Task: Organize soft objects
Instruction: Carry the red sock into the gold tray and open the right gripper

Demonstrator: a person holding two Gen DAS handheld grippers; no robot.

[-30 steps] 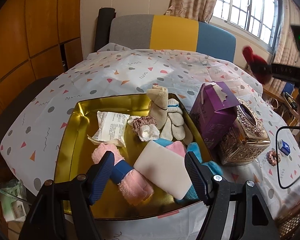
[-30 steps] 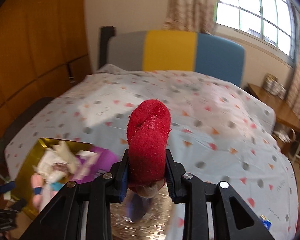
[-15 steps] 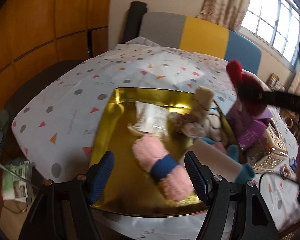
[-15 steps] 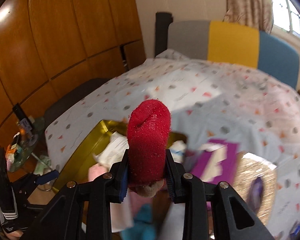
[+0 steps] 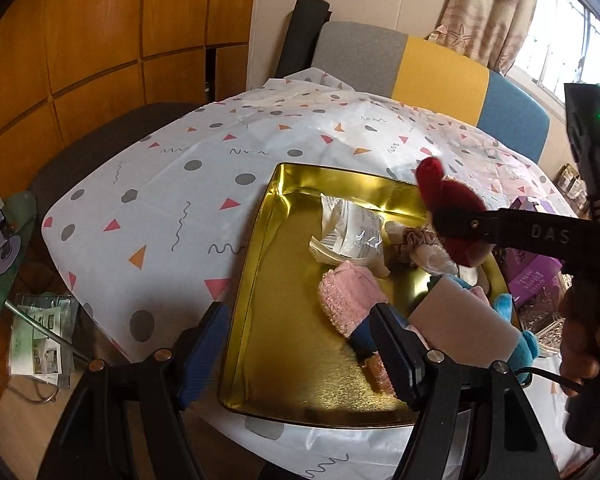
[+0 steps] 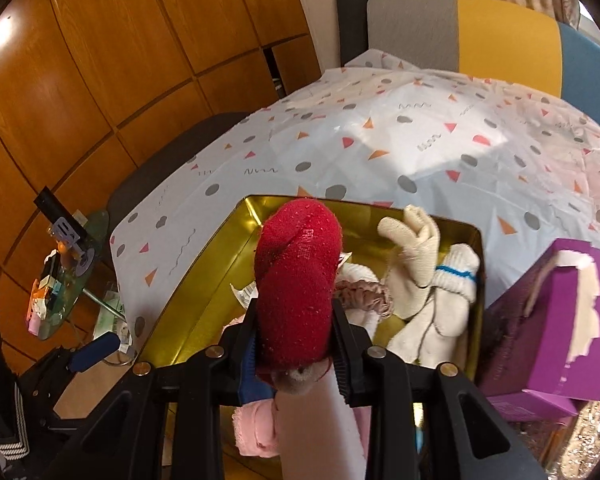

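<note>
My right gripper (image 6: 294,340) is shut on a rolled red sock (image 6: 298,280) and holds it above the gold tray (image 6: 204,280). In the left wrist view the red sock (image 5: 446,204) hangs over the tray's far right part (image 5: 252,264). The tray holds cream socks (image 6: 420,276), a pink towel roll with a blue band (image 5: 350,296), a clear packet (image 5: 350,232), a scrunchie (image 5: 418,238), a white block (image 5: 464,328) and a blue soft item (image 5: 520,344). My left gripper (image 5: 298,350) is open and empty at the tray's near left corner.
A purple box (image 6: 556,332) stands right of the tray, with a gold tissue box (image 5: 544,316) beside it. The patterned cloth (image 5: 172,200) covers the table. A glass side table (image 6: 64,280) with clutter stands low on the left. A chair (image 5: 420,64) is behind.
My right gripper has carried the red sock leftward from beside the purple box to over the gold tray. My left gripper has shifted left toward the tray's near left corner.
</note>
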